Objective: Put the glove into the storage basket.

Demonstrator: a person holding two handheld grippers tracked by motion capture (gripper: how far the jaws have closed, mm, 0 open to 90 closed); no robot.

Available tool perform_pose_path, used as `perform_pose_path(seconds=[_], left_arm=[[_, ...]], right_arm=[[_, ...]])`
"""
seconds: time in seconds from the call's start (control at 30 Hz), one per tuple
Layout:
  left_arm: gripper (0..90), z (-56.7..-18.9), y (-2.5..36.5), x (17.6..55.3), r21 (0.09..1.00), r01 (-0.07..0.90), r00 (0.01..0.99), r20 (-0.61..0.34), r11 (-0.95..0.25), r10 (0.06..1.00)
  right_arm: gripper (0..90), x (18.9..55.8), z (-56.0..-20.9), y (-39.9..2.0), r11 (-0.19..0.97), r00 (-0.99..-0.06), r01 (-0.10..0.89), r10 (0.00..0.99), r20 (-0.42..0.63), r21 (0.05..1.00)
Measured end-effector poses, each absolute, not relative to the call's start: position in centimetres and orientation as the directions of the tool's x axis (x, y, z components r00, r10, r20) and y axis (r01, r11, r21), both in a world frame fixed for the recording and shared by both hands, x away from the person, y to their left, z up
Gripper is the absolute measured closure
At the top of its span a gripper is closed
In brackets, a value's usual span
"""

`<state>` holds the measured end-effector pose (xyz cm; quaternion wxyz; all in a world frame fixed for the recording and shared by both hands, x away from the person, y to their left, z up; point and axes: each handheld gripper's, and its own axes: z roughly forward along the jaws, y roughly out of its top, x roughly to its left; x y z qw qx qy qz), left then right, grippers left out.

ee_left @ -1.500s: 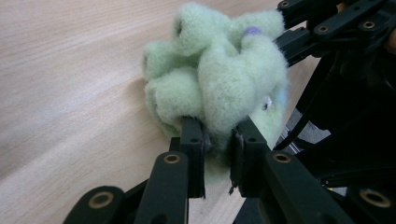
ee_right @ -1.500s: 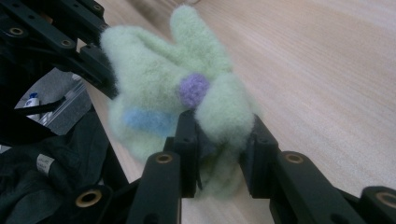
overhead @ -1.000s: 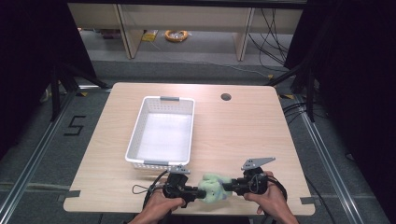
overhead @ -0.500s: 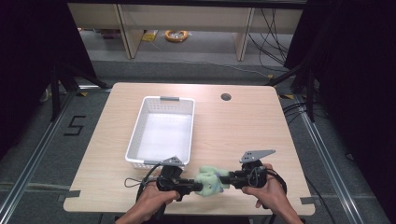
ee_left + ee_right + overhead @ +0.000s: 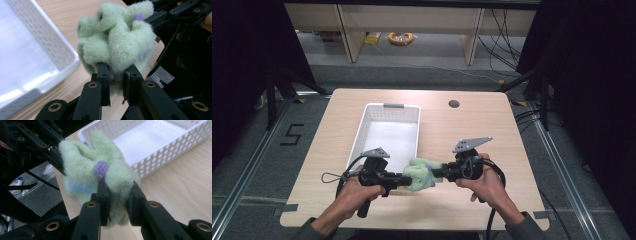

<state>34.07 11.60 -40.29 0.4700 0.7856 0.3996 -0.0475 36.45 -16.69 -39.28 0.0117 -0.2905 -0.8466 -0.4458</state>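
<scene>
A fuzzy pale-green soft item [image 5: 420, 173] with a small purple dot [image 5: 101, 169] and a blue patch hangs in the air between both grippers, above the table's near side. My left gripper [image 5: 406, 181] pinches its left end; in the left gripper view [image 5: 116, 83] the two black jaws squeeze the green fluff [image 5: 117, 42]. My right gripper [image 5: 435, 172] is shut on its right end, and the right gripper view [image 5: 117, 200] has the jaws clamped on the fabric [image 5: 82, 165] just below the purple dot. The white perforated basket [image 5: 364, 131] stands just beyond the item.
The basket [image 5: 47, 47] is empty, with a grey handle at its far rim. A round cable hole [image 5: 454, 104] sits in the far right of the wooden table [image 5: 492, 125]. Cables trail from both grippers. The floor lies beyond the table edges.
Both hands have risen off the table and moved away from the near edge toward the basket, carrying the green item between them. Both grips are unchanged.
</scene>
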Motion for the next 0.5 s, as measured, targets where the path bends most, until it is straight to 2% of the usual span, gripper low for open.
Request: perform_pose_path(seconds=[0.5], left_arm=[[77.3,-38.4,16.7,36.5,0.690,0.693,0.616,-0.414,-0.210,0.670]], right_arm=[[75.7,40.6,-36.6,-10.5,0.490,-0.837,0.511,0.472,0.278,0.706]])
